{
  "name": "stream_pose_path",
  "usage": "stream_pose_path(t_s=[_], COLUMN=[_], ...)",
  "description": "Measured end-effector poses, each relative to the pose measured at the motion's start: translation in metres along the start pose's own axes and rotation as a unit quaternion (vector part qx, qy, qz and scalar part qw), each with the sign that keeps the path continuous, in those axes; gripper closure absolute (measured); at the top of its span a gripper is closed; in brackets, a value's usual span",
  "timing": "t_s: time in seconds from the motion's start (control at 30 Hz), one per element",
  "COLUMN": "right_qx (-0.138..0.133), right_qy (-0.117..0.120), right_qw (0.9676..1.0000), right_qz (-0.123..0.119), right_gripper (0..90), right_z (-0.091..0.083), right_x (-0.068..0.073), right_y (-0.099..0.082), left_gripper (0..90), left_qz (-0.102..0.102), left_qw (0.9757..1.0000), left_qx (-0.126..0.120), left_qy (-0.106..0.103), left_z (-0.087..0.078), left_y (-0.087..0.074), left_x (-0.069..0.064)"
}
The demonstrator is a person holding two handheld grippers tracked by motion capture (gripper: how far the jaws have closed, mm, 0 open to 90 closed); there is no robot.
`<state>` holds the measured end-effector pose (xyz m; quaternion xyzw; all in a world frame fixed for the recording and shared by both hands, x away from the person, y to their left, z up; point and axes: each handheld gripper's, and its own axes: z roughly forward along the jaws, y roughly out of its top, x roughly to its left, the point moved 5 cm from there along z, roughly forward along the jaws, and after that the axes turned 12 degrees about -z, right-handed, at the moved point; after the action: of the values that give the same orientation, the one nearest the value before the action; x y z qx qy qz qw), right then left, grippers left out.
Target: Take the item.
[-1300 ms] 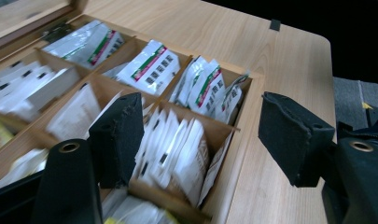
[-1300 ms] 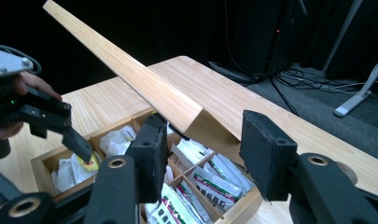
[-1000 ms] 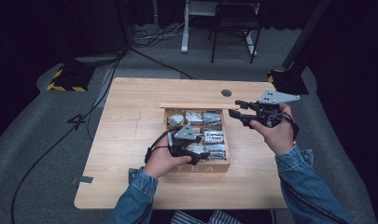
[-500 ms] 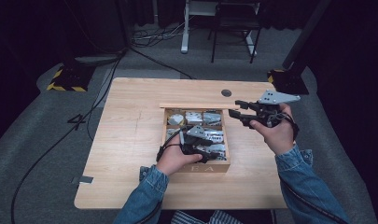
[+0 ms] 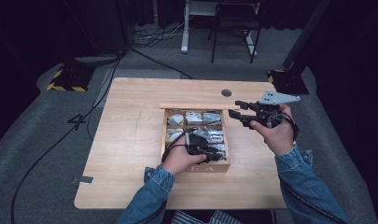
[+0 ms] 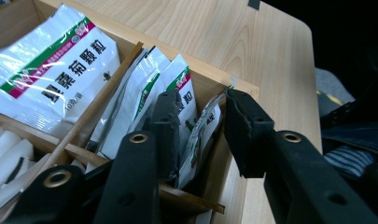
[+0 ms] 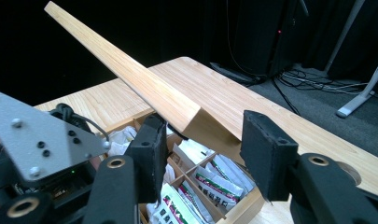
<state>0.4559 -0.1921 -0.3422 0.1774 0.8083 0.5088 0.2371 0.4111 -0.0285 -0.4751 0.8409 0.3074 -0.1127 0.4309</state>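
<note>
A wooden compartment box sits mid-table, its lid standing open along the back. It holds white sachets with green and pink stripes. My left gripper reaches into the front right compartment. In the left gripper view, that gripper is open, its jaws either side of an upright sachet near the box corner. My right gripper is held above the table just right of the box, open and holding nothing. In the right gripper view, its jaws frame the raised lid.
A round cable hole lies in the table behind the box. The wooden table has bare surface left of the box. Cables run across the grey floor, and a chair stands beyond the table.
My left gripper has moved rightward across the box to the front right compartment. The right gripper has stayed where it was.
</note>
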Motion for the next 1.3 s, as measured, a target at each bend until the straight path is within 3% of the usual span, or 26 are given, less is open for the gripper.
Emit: stream_pose_path(t_s=[0.17,0.3,0.5,0.73,0.9,1.03,1.3], right_qx=[0.000,-0.001,-0.001,0.000,0.001,0.001,0.000], right_qy=[0.001,0.001,0.001,0.001,0.001,0.001,0.001], right_qw=[1.0000,1.0000,1.0000,1.0000,1.0000,1.0000,1.0000], right_qz=[0.000,0.001,0.000,0.000,-0.001,-0.001,-0.002], right_gripper=[51.9,51.9,51.9,52.0,52.0,52.0,51.9], right_z=[0.000,0.000,0.000,0.000,0.000,0.000,0.000], right_x=[0.000,0.000,0.000,0.000,0.000,0.000,0.000], right_y=[-0.001,0.000,-0.001,0.000,0.000,0.000,0.000], left_gripper=[76.9,88.1,89.7,89.8,89.9,89.9,89.9], left_qz=[-0.011,-0.004,0.006,0.033,0.033,0.032,0.046], left_qw=[0.9998,0.9996,0.9997,0.9994,0.9988,0.9975,0.9936], left_qx=[0.018,0.027,0.021,-0.010,-0.032,-0.056,-0.099], left_qy=[0.003,-0.007,-0.008,-0.006,-0.018,-0.029,-0.030], left_z=[0.002,0.004,0.002,-0.011,-0.019,-0.028,-0.048], left_y=[-0.002,-0.004,-0.003,0.007,0.012,0.016,0.026], left_x=[0.002,0.001,0.000,-0.005,-0.007,-0.007,-0.013])
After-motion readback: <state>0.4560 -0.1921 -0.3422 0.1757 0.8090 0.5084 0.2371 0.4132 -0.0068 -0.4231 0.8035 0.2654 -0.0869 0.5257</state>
